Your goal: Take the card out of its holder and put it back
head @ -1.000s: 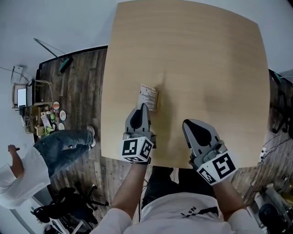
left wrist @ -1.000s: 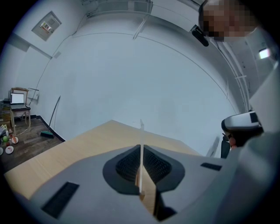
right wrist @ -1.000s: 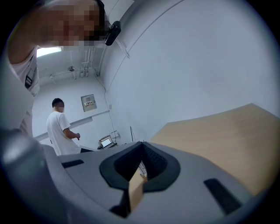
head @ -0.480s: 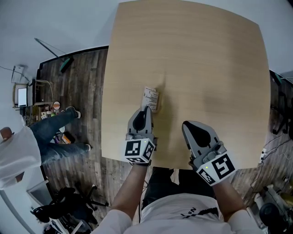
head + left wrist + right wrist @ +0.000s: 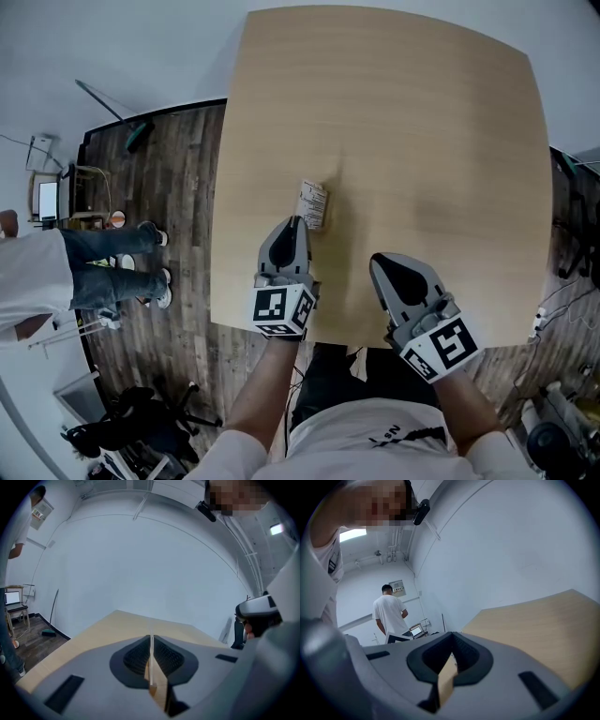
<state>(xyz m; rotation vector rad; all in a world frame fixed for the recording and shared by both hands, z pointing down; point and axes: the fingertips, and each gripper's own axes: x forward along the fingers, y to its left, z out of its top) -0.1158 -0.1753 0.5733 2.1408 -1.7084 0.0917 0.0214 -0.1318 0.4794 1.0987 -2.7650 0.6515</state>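
White card [image 5: 312, 204], long axis pointing away, seemingly in left hand-held gripper [image 5: 297, 223].

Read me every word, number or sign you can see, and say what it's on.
Nothing reads clearly.
Card: printed lines, too small to read.
Person's shirt: pale lettering, too blurred to quote.
Wall notice: too small to read.
Left marker cube, right marker cube: black-and-white squares, no words.
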